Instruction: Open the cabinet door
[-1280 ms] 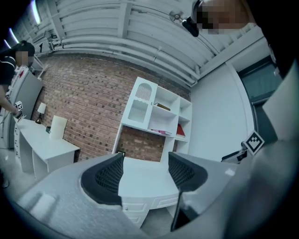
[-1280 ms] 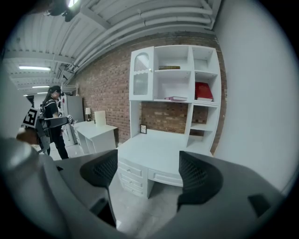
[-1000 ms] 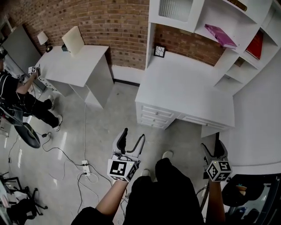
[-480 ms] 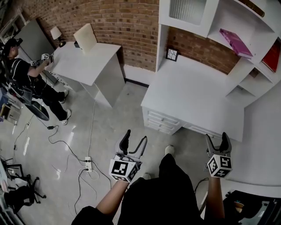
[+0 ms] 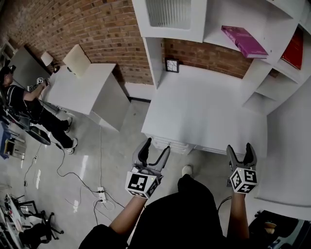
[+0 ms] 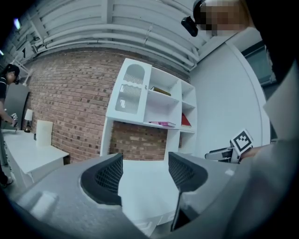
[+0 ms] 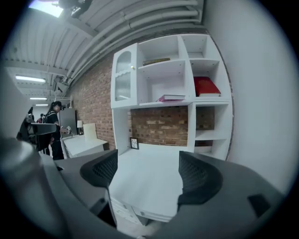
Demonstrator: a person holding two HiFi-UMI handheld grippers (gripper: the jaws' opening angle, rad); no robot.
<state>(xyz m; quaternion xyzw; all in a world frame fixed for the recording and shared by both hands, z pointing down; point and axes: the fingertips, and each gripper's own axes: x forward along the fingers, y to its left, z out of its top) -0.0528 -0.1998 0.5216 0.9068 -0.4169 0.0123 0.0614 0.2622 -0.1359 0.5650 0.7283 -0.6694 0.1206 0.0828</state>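
Observation:
A white wall cabinet with a ribbed glass door (image 5: 171,13) hangs shut at the upper left of the white shelf unit; the same cabinet door (image 6: 130,91) (image 7: 123,79) shows in both gripper views. My left gripper (image 5: 154,151) is open and empty, held in front of the white desk (image 5: 204,109), far below the door. To its right, at about the same height, my right gripper (image 5: 240,152) is open and empty too. In the left gripper view the gripper (image 6: 143,173) frames the desk top; the right gripper (image 7: 145,171) frames it as well.
A small framed clock (image 5: 171,65) stands at the back of the desk. A pink book (image 5: 244,40) and a red book (image 5: 297,50) lie on shelves. A second white table (image 5: 87,87) stands left, with a seated person (image 5: 24,104) beyond it. Cables and a power strip (image 5: 102,193) cross the floor.
The view has closed in on the desk and shelf unit. Both grippers have come forward to the desk's front edge and stay open.

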